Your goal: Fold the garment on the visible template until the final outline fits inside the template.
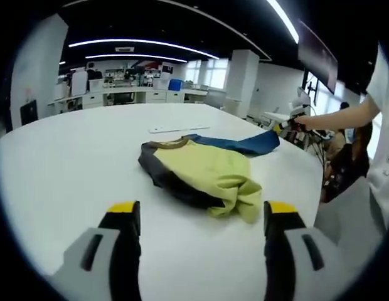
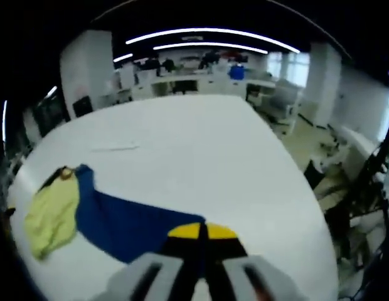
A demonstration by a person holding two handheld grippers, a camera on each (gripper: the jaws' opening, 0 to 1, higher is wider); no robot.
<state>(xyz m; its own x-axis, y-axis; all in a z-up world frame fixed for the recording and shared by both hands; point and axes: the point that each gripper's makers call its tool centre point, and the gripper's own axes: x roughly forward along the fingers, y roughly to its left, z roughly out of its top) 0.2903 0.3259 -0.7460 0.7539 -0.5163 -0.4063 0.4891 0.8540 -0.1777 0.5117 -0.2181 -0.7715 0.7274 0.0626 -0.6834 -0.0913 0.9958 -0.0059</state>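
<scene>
Yellow-green garment with dark and blue panels (image 1: 201,169) lies bunched on the white table (image 1: 69,163), no template outline discernible. Left gripper (image 1: 202,216) hovers near it, jaws apart, empty. Right gripper view: right gripper (image 2: 202,231) jaws pinched on the blue sleeve (image 2: 128,226), drawing it out. Folding appears barely begun.

No writing, label, brand or number can be read in either view. The dark marks on the person's white sleeve (image 1: 388,157), at the right edge of the left gripper view, are too blurred to make out.
</scene>
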